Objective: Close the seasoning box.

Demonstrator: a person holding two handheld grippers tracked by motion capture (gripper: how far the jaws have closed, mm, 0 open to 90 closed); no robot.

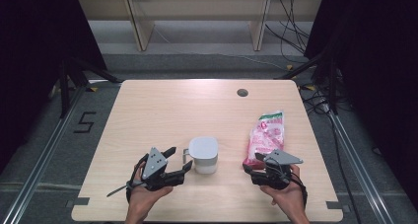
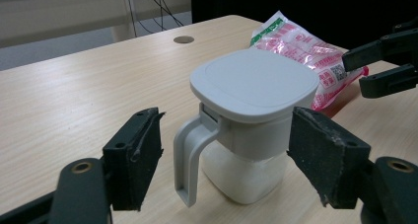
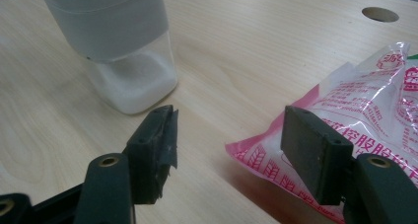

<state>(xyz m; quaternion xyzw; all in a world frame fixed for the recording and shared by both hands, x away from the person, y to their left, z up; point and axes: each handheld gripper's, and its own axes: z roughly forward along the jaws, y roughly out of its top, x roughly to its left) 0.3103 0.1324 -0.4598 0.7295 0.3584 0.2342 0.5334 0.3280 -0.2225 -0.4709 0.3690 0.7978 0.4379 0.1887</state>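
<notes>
A white jug (image 1: 203,154) with a grey lid and a side handle stands near the table's front middle, holding some white powder. My left gripper (image 1: 180,158) is open just left of it. In the left gripper view the jug (image 2: 251,110) sits between the two pads (image 2: 138,155), which do not touch it. A pink and white plastic bag (image 1: 267,132) lies flat to the right. My right gripper (image 1: 252,164) is open at the bag's near end. In the right gripper view the bag's corner (image 3: 365,115) lies under the right jaw of that gripper (image 3: 229,130).
The light wooden table (image 1: 172,110) has a round cable hole (image 1: 242,92) near its far edge. Beyond the table are wooden shelf legs, cables on the floor and black stands at both sides. My right gripper (image 2: 384,61) appears past the bag in the left gripper view.
</notes>
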